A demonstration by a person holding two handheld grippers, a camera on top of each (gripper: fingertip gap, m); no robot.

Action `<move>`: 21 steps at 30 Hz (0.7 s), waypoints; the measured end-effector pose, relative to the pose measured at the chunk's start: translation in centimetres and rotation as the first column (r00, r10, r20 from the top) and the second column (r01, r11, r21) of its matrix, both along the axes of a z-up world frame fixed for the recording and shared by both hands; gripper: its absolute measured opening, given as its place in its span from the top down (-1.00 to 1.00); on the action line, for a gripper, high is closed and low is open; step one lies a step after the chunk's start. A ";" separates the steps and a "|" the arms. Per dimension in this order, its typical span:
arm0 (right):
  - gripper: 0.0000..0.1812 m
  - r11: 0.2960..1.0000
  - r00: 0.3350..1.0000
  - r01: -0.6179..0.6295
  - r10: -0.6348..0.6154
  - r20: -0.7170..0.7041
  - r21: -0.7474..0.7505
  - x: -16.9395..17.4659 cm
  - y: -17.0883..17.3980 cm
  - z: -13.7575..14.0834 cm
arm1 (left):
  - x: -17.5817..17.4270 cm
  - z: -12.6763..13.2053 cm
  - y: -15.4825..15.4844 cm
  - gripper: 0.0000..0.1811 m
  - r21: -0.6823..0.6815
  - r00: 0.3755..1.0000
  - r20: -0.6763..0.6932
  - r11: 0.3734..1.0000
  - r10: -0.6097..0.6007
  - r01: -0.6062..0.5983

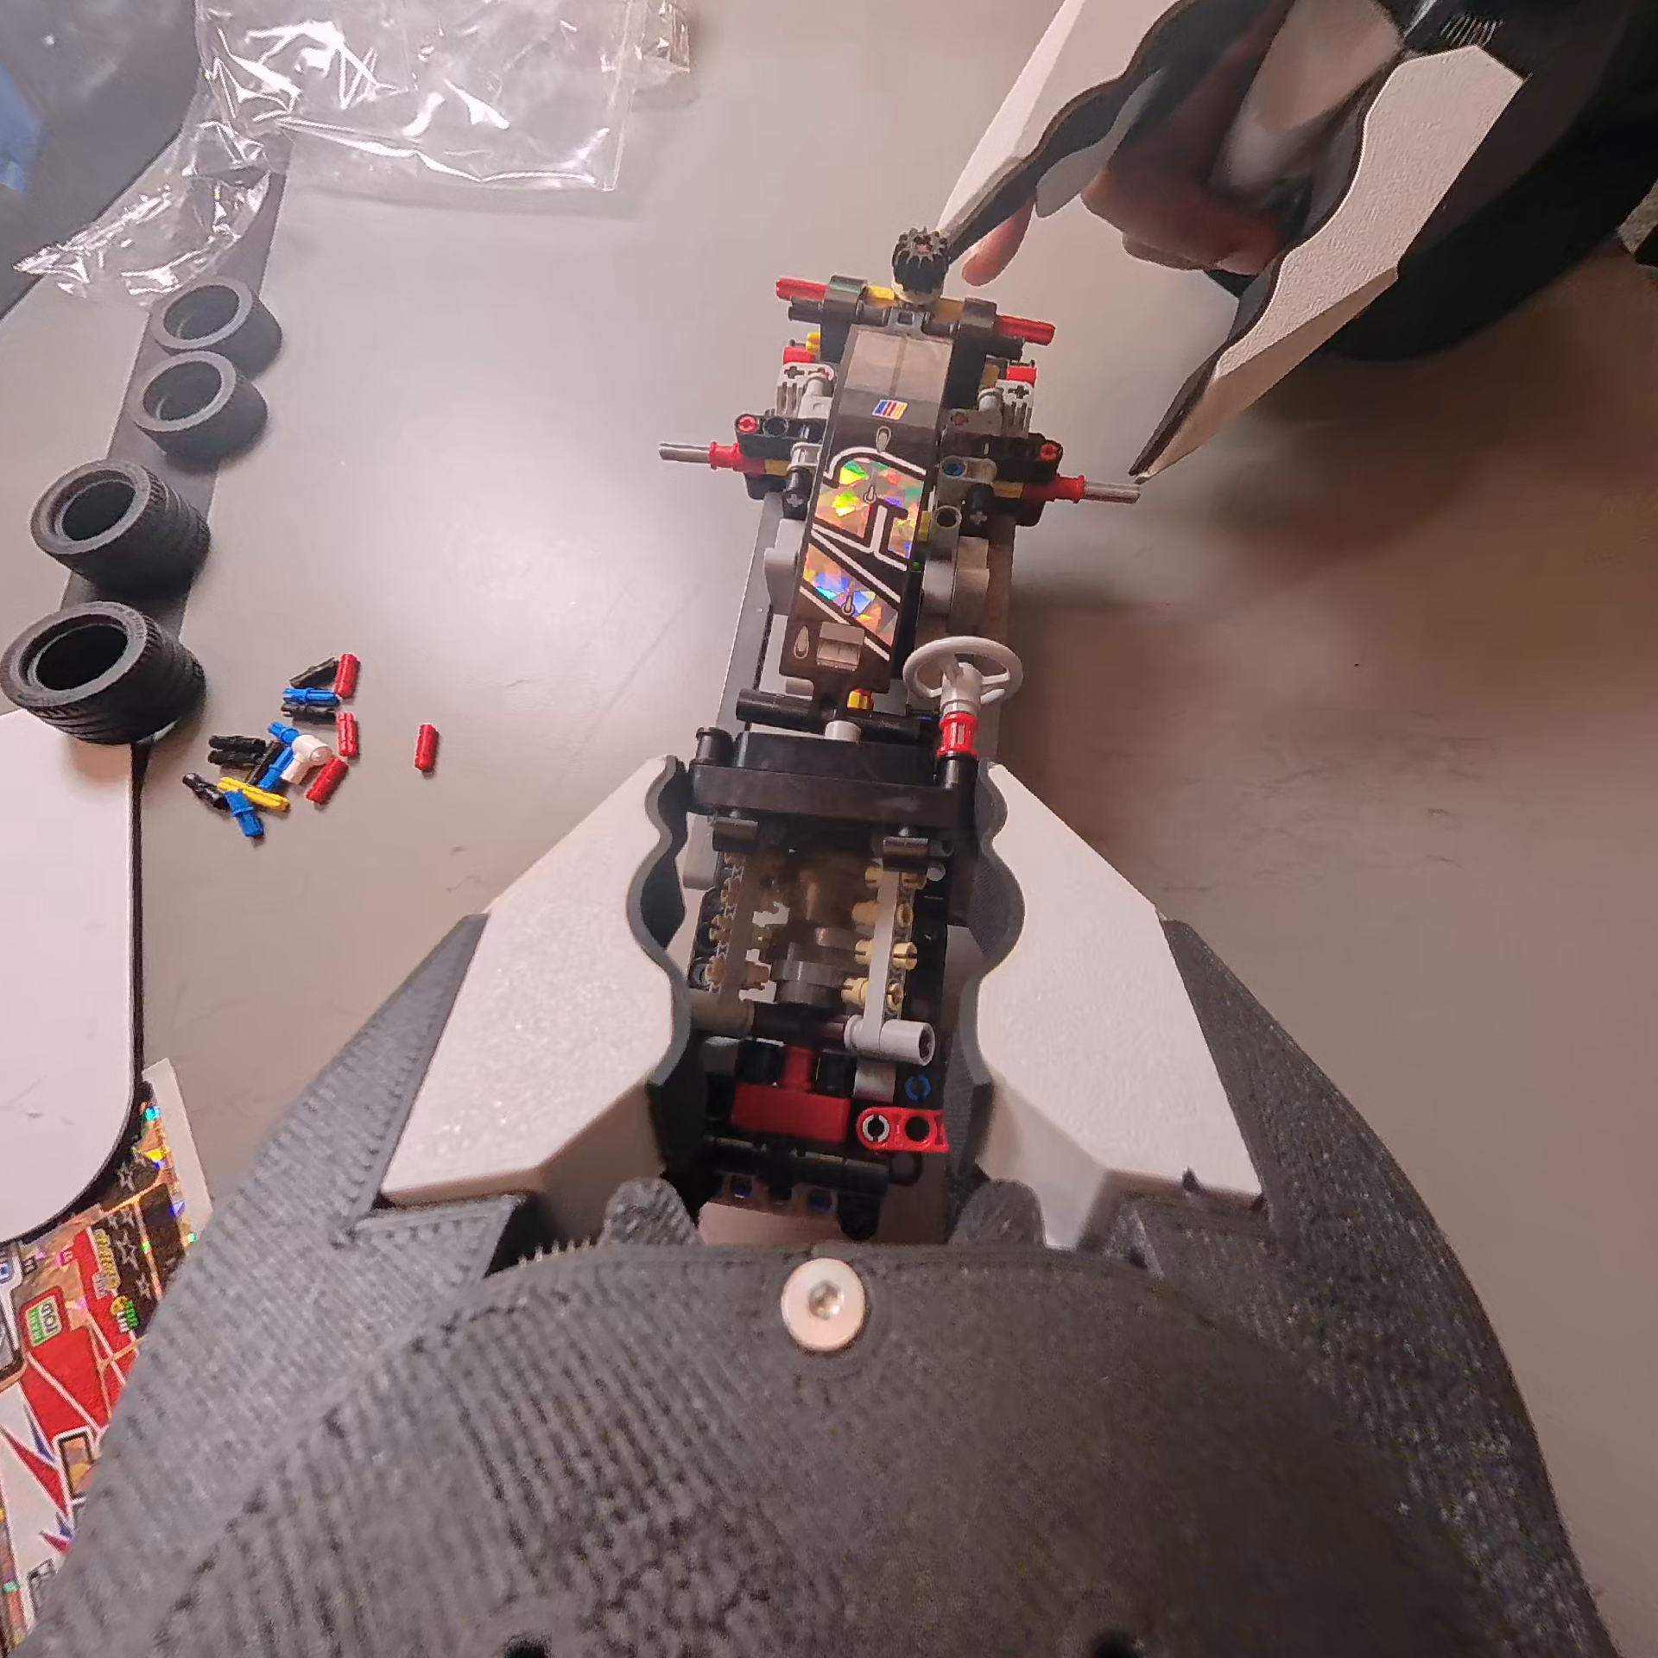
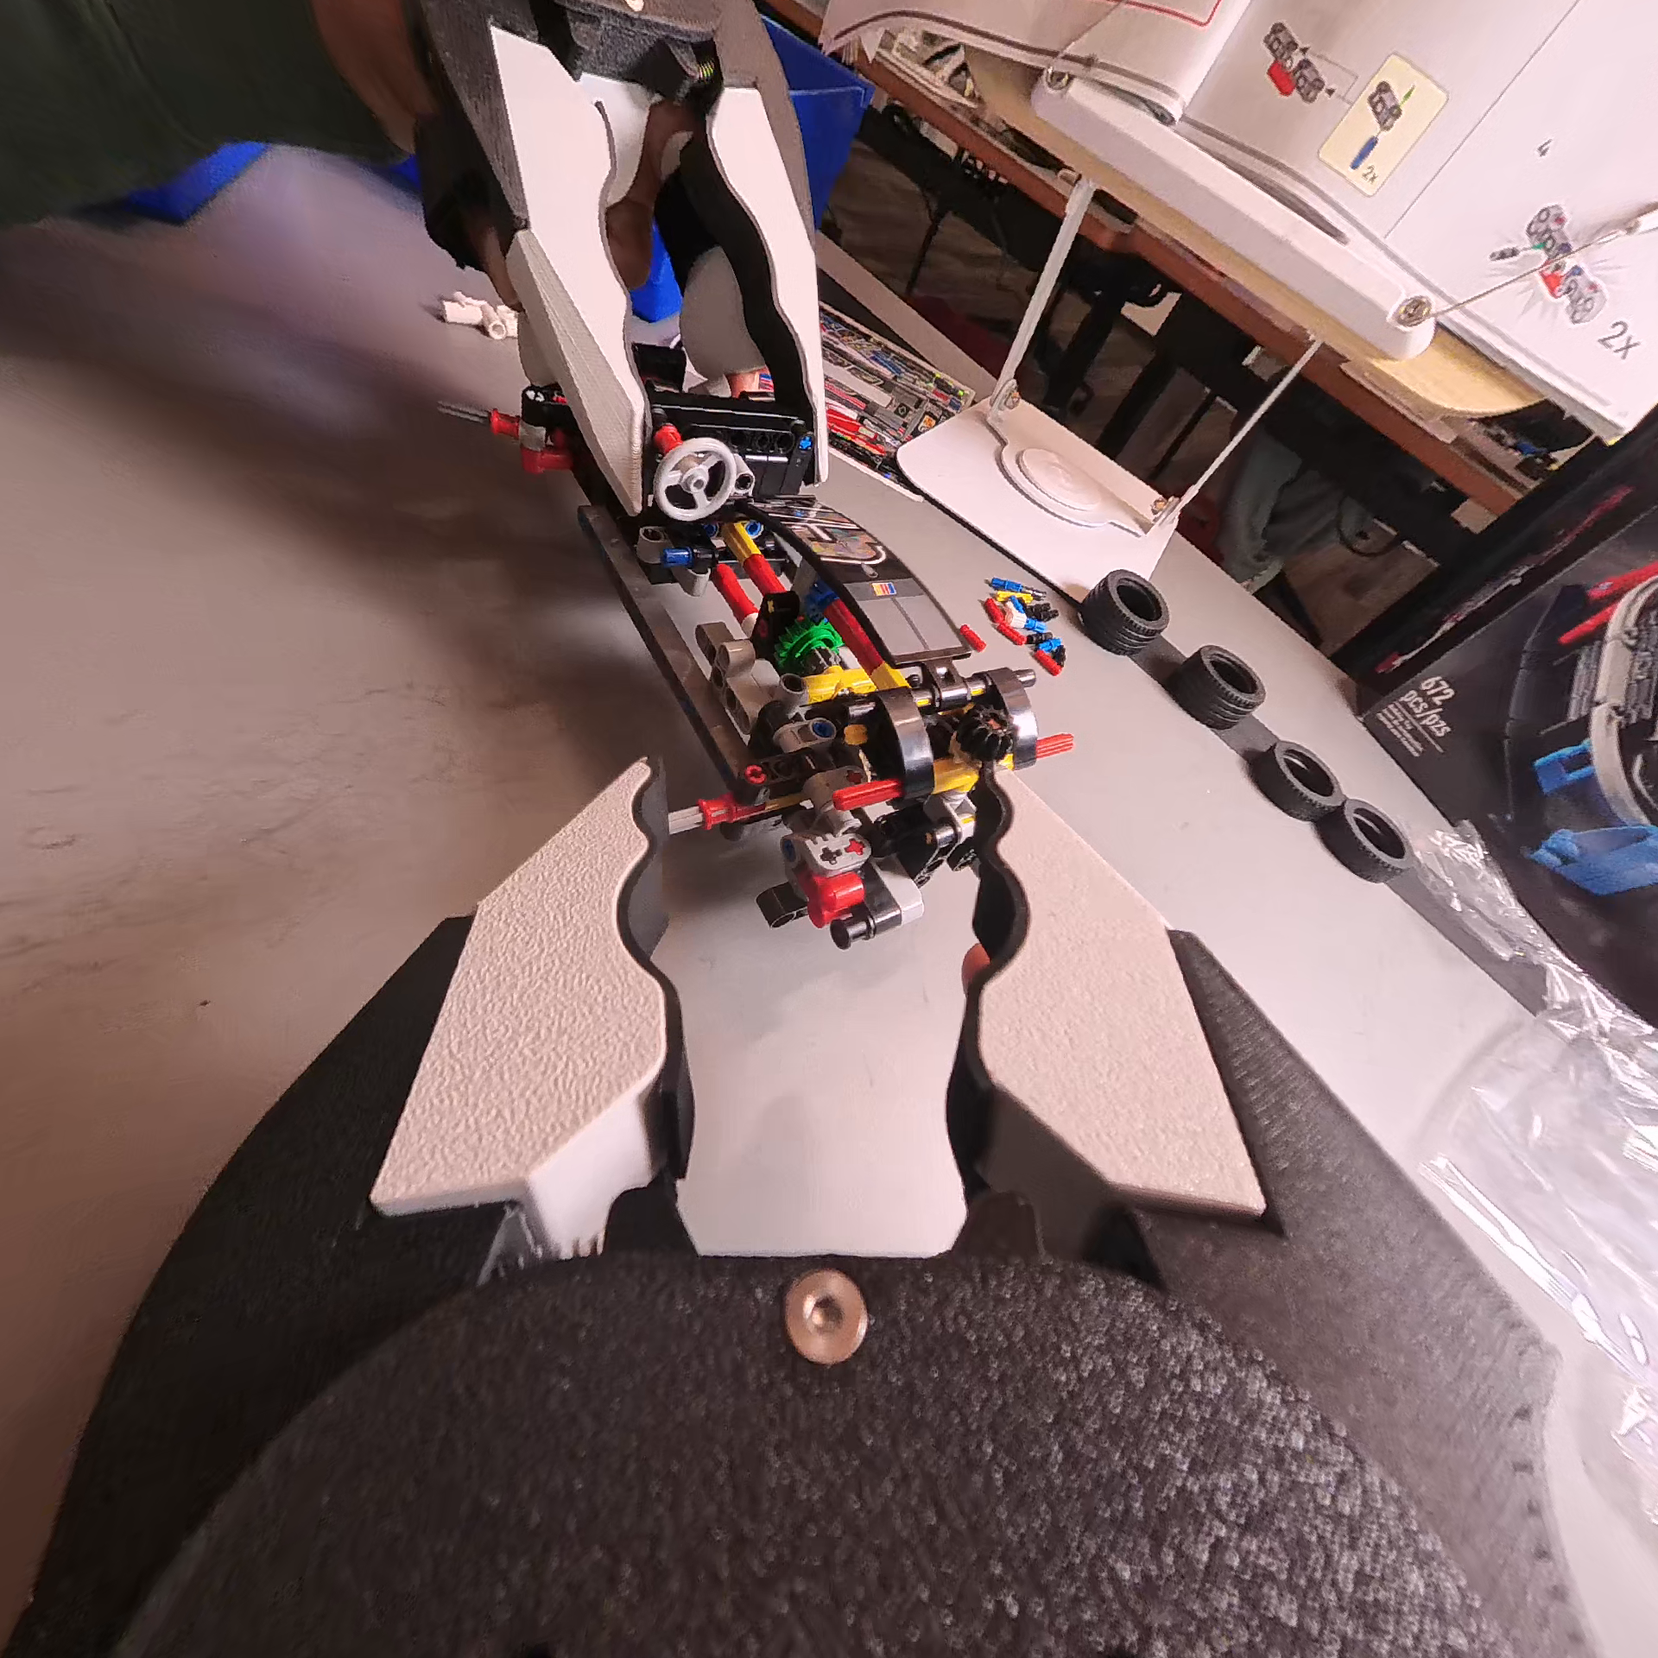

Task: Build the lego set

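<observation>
A long Lego car chassis (image 1: 861,538) lies on the grey table, with a holographic black panel on top and a white steering wheel (image 1: 964,668). My left gripper (image 1: 830,781) is shut on the chassis's rear black frame. My right gripper (image 1: 1041,354) is open at the chassis's front end. One of its tips is next to a small black gear (image 1: 917,256), the other near the right axle. In the right wrist view, my right gripper (image 2: 824,776) straddles the chassis (image 2: 807,628) front, close to the gear (image 2: 978,731). The left gripper (image 2: 722,471) clamps the far end.
Several black tyres (image 1: 117,529) (image 2: 1126,610) stand in a row on the table. A pile of small coloured pins (image 1: 278,745) (image 2: 1023,615) lies beside them. Also in view are clear plastic bags (image 1: 431,90), a sticker sheet (image 1: 81,1301), a white booklet stand (image 2: 1077,466) and the set's box (image 2: 1543,718).
</observation>
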State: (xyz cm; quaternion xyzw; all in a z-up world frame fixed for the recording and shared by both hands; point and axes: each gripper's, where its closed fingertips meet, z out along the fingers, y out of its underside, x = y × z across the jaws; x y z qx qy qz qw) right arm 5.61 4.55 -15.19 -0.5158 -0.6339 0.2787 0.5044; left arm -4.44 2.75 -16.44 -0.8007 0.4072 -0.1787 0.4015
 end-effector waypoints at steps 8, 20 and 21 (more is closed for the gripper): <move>0.29 0.999 1.000 -0.014 0.014 -0.003 0.044 0.2 -0.3 -0.1 | 0.1 -0.1 -0.2 0.32 -0.008 1.000 0.019 1.000 -0.007 0.007; 0.33 1.000 0.994 -0.025 0.027 -0.105 0.016 0.8 0.4 2.6 | 0.6 0.2 -0.4 0.31 0.003 0.999 0.040 1.000 -0.026 0.026; 0.28 1.000 0.995 -0.017 0.016 -0.096 -0.005 0.8 0.7 2.2 | 0.7 0.2 -0.4 0.31 0.003 0.999 0.043 1.000 -0.031 0.031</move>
